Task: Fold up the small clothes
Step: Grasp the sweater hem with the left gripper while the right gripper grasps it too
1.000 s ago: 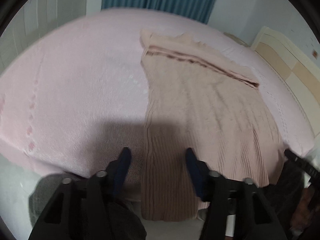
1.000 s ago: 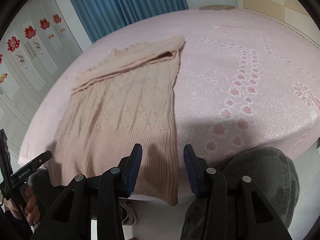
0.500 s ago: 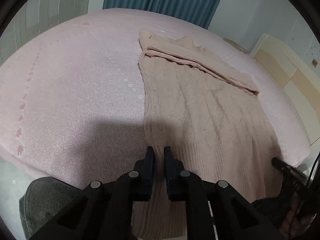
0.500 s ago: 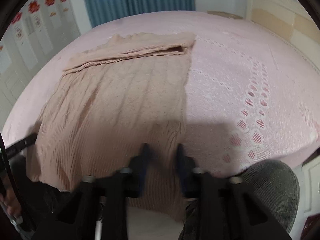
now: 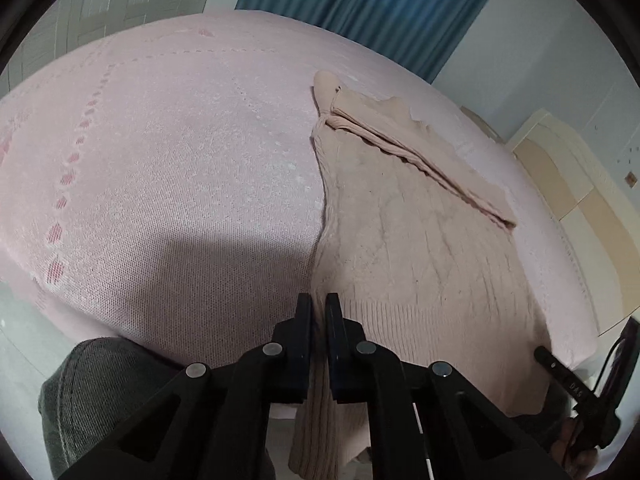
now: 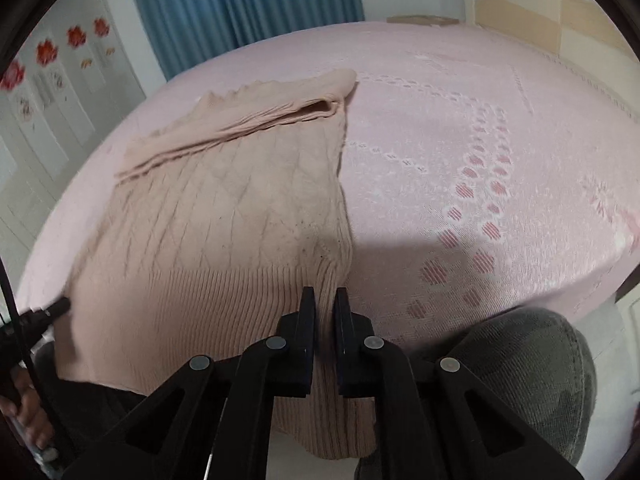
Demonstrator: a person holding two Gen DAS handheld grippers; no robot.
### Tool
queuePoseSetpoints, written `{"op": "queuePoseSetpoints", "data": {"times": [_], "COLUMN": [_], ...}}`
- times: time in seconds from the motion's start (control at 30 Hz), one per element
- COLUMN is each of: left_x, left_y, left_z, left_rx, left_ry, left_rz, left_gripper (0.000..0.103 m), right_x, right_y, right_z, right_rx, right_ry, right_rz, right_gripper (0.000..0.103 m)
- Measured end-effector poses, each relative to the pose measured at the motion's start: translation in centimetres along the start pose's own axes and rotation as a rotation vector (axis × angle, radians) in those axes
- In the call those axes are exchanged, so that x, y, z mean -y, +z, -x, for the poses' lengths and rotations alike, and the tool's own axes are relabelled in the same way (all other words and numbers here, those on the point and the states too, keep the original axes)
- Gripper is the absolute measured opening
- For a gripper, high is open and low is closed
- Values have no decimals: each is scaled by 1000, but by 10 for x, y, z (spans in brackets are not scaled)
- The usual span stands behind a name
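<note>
Both of my grippers are clamped on the same garment, a beige knitted sweater (image 5: 420, 248) that lies spread on the pink bedspread (image 5: 168, 184), its ribbed hem hanging over the near edge of the bed. My left gripper (image 5: 318, 308) has its jaws drawn almost together on the hem at the sweater's left edge, with only a thin fold of ribbed knit between the dark pads; below the pads the fabric drops in a narrow strip between the black finger frames. My right gripper (image 6: 323, 302) does the same at the opposite corner of the hem, jaws narrowed onto the ribbing at the sweater's (image 6: 224, 216) right edge, and the knit bunches a little just above the pads. At the far end of the garment a sleeve is folded across the body in a long flat band, running from one side seam toward the other, and the scalloped neckline shows just beyond it. The body of the sweater carries a cable and diamond pattern down to the ribbed band. From my left wrist view the tip of the right gripper shows at the far right, near the hem's other corner; from my right wrist view the left one shows at the far left edge. A knee in grey trousers (image 6: 532, 376) sits just below the bed edge beside my right gripper. Blue curtains (image 5: 384, 8) hang behind the bed, and red flower stickers (image 6: 46, 52) mark the white doors to the left.
</note>
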State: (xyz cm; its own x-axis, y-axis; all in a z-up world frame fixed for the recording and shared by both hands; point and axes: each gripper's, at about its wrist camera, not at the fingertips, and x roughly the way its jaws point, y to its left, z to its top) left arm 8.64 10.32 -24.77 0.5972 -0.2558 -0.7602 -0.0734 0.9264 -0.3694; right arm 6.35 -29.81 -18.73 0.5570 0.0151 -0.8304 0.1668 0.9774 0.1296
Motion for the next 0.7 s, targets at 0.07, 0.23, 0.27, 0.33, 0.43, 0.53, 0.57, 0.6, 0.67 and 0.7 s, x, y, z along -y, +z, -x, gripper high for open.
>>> {"op": "queuePoseSetpoints", "data": {"times": [0.07,0.23,0.27,0.33,0.43,0.53,0.57,0.6,0.67,0.7], "left_x": [0,-3,-3,0,10,21,24,28,30,30], "left_y": [-1,-1,-1,-1,-2,-3,-4,-5,-6,-6], "left_z": [-4,-5,-4,-5,-5,-6,-7,-8,-7,-7], "left_rx": [-24,-39,-39,-40,-40,-38,-36,-33,-29,-27], "left_ry": [8,-34,-43,-52,-63,-40,-20,-2,11,17], "left_rz": [-3,25,26,11,-37,-89,-107,-126,-143,-144], "left_gripper": [10,21,24,30,47,58,58,58,56,55], "right_x": [-2,5,7,8,5,-1,-3,-4,-7,-7], "right_y": [-1,-3,-3,-3,-4,-5,-5,-5,-6,-5], "right_z": [-4,-4,-5,-5,-4,-4,-4,-5,-5,-5], "right_rx": [-17,-29,-28,-25,-21,-16,-16,-15,-8,-7], "right_ry": [1,33,40,47,47,34,26,19,6,3], "right_rz": [6,-44,-56,-67,-57,-25,-16,-9,1,2], "right_gripper": [10,15,15,16,21,26,27,27,27,27]}}
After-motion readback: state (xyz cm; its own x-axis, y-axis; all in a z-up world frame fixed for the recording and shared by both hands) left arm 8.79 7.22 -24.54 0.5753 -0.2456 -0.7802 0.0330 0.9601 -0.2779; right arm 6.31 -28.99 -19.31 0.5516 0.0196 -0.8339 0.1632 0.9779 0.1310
